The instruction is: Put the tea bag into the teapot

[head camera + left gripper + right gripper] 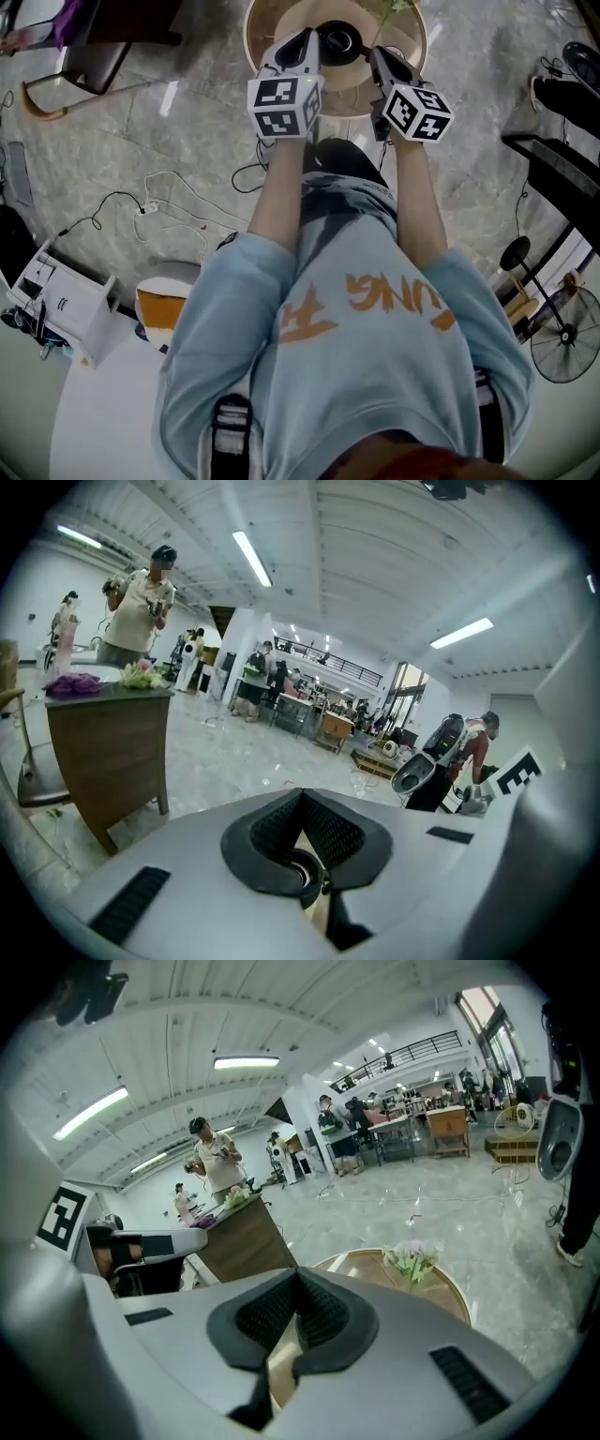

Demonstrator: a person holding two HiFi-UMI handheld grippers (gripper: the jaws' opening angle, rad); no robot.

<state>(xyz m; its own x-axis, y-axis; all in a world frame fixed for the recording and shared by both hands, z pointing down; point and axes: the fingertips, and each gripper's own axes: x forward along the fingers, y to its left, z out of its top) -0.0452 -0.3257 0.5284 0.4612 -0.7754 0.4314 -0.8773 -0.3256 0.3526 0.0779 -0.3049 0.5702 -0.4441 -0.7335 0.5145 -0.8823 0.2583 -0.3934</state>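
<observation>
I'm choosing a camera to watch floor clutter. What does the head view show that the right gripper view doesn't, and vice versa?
Head view only: white cables on the floor and a standing fan. Right gripper view only: that gripper's fingers pressed together, and a person beyond a wooden cabinet. Both: the right gripper and the round wooden table.

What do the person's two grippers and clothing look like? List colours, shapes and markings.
Both the left gripper and right gripper have smooth pale grey bodies, black ribbed pads and a white cube bearing black square markers. The person wears a light blue top with orange lettering.
</observation>
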